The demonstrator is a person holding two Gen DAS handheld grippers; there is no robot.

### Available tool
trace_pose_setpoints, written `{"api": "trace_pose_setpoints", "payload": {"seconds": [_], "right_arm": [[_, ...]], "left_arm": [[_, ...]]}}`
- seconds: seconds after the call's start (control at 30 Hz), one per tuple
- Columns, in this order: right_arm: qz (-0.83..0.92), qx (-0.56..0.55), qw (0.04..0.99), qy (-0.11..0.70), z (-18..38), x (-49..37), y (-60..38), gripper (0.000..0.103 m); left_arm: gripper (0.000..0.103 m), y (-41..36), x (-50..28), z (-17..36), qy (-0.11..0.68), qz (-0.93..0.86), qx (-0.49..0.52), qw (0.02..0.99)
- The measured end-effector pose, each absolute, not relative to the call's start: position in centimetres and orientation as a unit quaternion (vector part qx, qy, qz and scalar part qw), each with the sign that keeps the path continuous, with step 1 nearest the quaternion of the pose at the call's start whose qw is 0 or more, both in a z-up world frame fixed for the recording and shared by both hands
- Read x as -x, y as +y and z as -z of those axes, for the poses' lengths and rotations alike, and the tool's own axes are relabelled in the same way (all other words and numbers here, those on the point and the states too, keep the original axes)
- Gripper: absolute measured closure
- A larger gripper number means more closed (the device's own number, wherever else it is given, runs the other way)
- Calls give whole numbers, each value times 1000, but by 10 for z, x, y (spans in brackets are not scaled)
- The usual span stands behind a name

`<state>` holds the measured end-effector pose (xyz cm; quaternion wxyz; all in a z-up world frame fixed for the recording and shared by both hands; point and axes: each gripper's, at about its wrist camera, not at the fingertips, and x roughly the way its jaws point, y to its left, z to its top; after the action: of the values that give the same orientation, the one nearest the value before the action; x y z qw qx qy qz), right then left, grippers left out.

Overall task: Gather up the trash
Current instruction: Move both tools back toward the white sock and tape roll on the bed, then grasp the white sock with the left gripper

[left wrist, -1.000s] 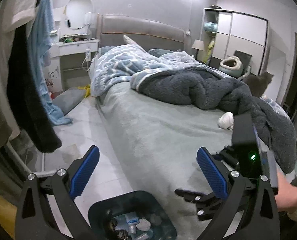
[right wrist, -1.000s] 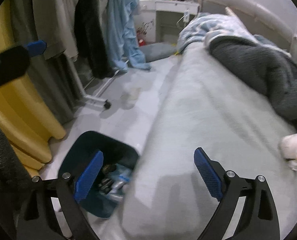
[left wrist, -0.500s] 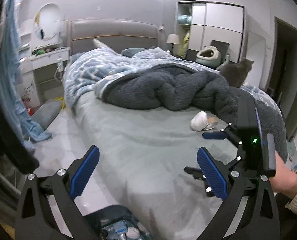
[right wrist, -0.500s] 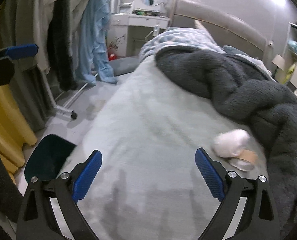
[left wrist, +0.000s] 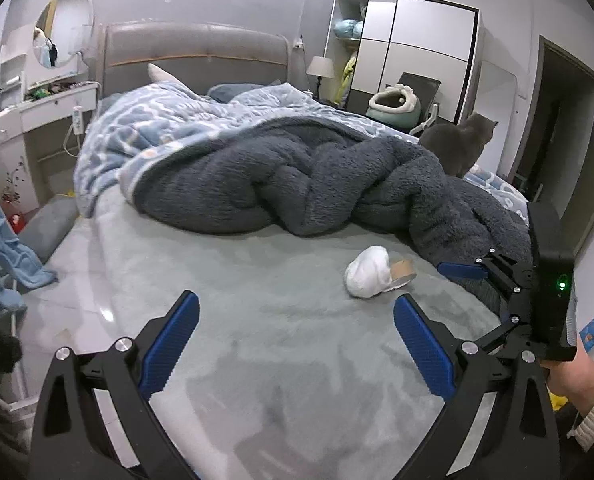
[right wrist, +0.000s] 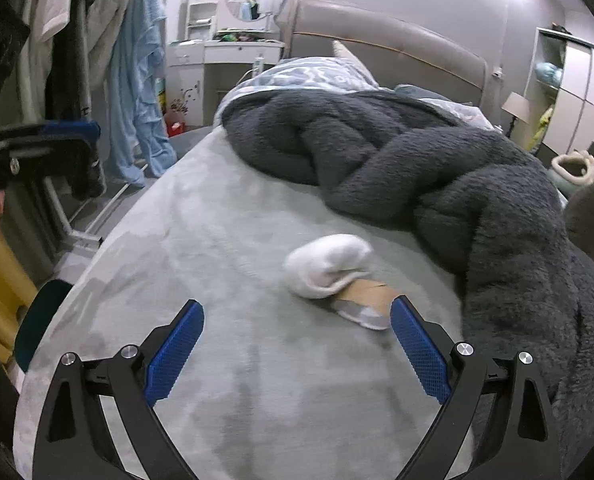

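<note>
**Currently: both grippers over the bed, trash not gripped**

Left gripper (left wrist: 295, 330): jaws spread wide, nothing between them, held above the grey-green sheet of the bed (left wrist: 225, 304) near its foot end.

Right gripper (right wrist: 297, 338): jaws likewise spread, empty. In the right wrist view its right fingertip (right wrist: 407, 318) sits just beside the near end of the trash; contact cannot be judged.

Trash: a white crumpled wad (right wrist: 329, 266) lying on the sheet with a brown cardboard tape roll (right wrist: 367, 290) touching it, partly tucked under. Both lie close to the edge of the dark grey fleece blanket (right wrist: 437, 168), towards the bed's far side from the floor. In the left wrist view the wad (left wrist: 367, 274) and roll (left wrist: 401, 269) lie ahead and right of the left gripper, apart from it.

Other: a grey cat (left wrist: 459, 146) sits on the bed behind the blanket. A dark bin (right wrist: 37, 318) shows at the bed's floor-side edge, contents hidden.
</note>
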<state>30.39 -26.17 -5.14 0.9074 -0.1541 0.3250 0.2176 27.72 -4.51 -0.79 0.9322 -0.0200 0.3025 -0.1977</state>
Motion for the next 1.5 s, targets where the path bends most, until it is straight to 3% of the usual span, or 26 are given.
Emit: {"api": "trace_pose_setpoints", "payload": {"seconds": [0.7,0.77,1.0,1.17,1.33,1.5], "right_arm": [[-225,121,900,352,87,-345,-308,8],[-233,116,900,349,87,-344,-309,8],[-255,114,896,344,92,-356,-304,8],[-249,119,893,355,101,-362,-304,8],[-237,113,893,365,102,-374,-303,8],[-231,121,887,380,108,-380,-296,29]], "left_arm": [[8,-144,-366,72,372,278,48,885],[18,-146,-373,76,376,280,55,881],[36,-163,-391,89,395,293,61,868],[59,-162,-402,101,416,291,75,858],[64,-148,-404,98,411,285,98,861],[64,-133,-399,86,394,272,98,872]]}}
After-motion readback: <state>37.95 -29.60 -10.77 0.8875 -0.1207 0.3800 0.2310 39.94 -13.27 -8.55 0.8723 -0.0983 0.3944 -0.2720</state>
